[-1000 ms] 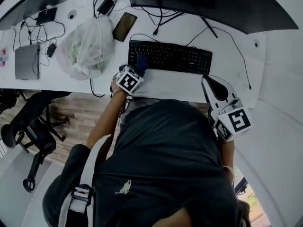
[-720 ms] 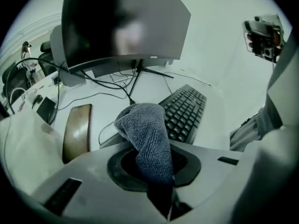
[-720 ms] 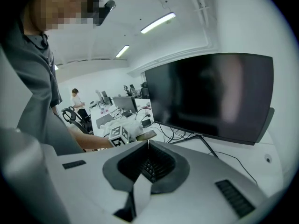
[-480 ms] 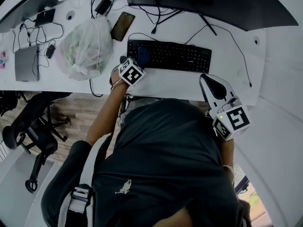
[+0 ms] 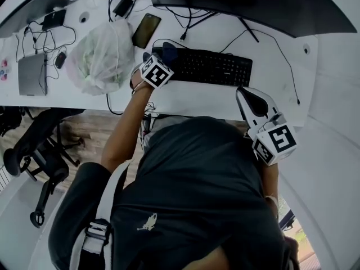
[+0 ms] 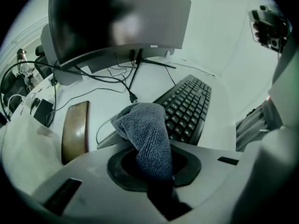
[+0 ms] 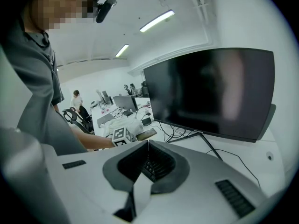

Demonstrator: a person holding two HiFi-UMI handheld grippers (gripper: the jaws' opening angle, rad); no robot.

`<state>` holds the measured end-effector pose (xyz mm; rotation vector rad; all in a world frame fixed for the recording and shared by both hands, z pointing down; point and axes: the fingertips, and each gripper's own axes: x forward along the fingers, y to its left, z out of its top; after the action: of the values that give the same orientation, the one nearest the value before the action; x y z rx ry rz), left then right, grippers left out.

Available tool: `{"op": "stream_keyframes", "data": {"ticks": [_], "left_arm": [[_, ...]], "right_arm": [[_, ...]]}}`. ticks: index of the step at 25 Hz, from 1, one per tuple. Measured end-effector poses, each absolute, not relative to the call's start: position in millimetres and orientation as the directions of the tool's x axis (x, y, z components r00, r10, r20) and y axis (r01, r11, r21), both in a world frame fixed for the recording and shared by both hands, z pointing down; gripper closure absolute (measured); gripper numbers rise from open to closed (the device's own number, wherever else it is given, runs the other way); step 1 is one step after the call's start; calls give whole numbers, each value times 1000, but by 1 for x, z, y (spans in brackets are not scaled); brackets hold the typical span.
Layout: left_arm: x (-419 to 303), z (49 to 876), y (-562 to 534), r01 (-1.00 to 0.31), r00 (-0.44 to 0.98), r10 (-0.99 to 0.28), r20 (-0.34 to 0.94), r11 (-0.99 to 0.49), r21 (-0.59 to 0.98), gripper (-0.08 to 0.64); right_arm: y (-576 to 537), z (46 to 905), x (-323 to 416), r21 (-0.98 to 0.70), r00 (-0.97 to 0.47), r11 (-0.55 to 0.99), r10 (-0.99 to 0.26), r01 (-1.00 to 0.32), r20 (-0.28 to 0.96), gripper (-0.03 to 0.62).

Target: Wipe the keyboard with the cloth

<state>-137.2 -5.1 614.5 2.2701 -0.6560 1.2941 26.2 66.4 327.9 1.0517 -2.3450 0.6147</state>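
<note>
Left gripper (image 5: 165,57) slid cloth (image 6: 145,133) across keyboard's (image 5: 216,67) left end.

The right gripper (image 7: 148,144) has its two white jaws closed tip to tip with nothing between them, and through the dark opening behind the tips a few keys of the keyboard (image 7: 157,166) show. Beyond it a large dark monitor (image 7: 210,90) stands on the white desk (image 7: 247,153), with cables (image 7: 180,133) trailing by its stand. At the left are the person's grey shirt (image 7: 32,78) and forearm (image 7: 86,143), which ends at the left gripper's marker cube (image 7: 123,135).
</note>
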Motion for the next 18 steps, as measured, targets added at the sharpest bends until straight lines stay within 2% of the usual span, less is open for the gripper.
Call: {"op": "stream_keyframes", "data": {"ticks": [2, 6, 8, 11, 13, 16, 18], "left_arm": [[-135, 620, 30, -576, 446, -138, 884, -800, 166, 508], [-117, 624, 109, -456, 457, 65, 887, -839, 296, 508], [-113, 622, 94, -460, 464, 33, 885, -845, 273, 508], [-107, 605, 23, -513, 479, -100, 872, -838, 185, 508], [-103, 599, -8, -537, 476, -144, 867, -829, 158, 506], [-102, 615, 12, -534, 450, -113, 886, -829, 165, 508], [-99, 621, 53, -497, 453, -41, 891, -841, 215, 508]], "right_arm": [[65, 329, 33, -198, -571, 590, -555, -783, 605, 583], [62, 336, 47, -208, -549, 557, -561, -804, 620, 583], [60, 338, 45, -214, -557, 565, -551, -797, 621, 583], [57, 337, 38, -217, -575, 585, -539, -781, 616, 583], [57, 337, 37, -216, -578, 590, -536, -778, 615, 583], [57, 336, 43, -212, -569, 581, -544, -786, 617, 583], [56, 335, 51, -211, -556, 564, -555, -798, 619, 583]]}}
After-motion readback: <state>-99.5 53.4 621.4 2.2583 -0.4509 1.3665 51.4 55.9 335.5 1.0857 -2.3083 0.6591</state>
